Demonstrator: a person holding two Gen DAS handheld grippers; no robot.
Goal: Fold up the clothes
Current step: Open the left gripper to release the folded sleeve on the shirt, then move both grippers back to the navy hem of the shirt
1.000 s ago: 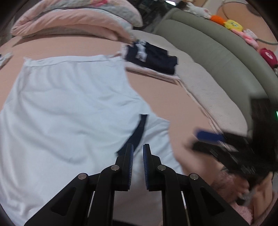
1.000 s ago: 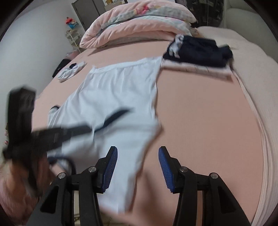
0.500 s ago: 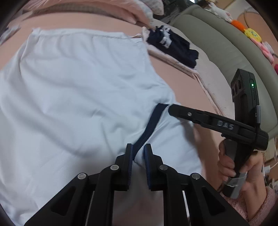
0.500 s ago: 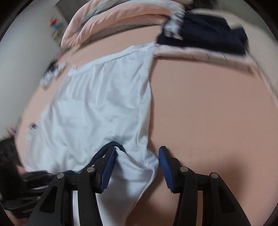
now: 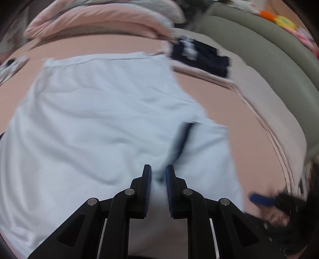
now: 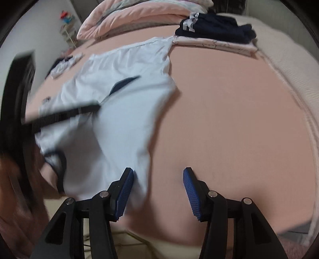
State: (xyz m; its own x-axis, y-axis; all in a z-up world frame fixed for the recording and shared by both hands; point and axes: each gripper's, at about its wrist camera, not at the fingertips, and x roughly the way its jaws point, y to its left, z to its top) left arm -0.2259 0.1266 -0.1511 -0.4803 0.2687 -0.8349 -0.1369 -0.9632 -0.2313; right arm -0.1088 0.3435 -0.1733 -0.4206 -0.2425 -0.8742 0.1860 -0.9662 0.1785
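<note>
A pale blue T-shirt point(image 5: 103, 111) with a dark navy sleeve trim point(image 5: 182, 137) lies spread on the pink bed; it also shows in the right wrist view point(image 6: 127, 107). My left gripper point(image 5: 158, 179) is nearly shut with shirt fabric between its blue pads, near the sleeve. My right gripper point(image 6: 158, 179) is open over the bed, its left finger point(image 6: 125, 187) at the shirt's near edge, nothing between the jaws. The right gripper appears blurred at the lower right of the left wrist view point(image 5: 279, 201); the left gripper is the dark blur at the left of the right wrist view point(image 6: 65, 115).
A folded dark navy garment point(image 6: 217, 29) sits on a folded pale pink one point(image 6: 215, 44) at the far side of the bed. Pink pillows point(image 5: 99, 18) lie behind. A grey-green headboard point(image 5: 259, 51) curves at right. Small clothes point(image 6: 63, 65) lie at far left.
The left gripper has pulled back from the shirt with fabric in it. The right gripper has drawn away from the navy trim to the shirt's near right edge, still open.
</note>
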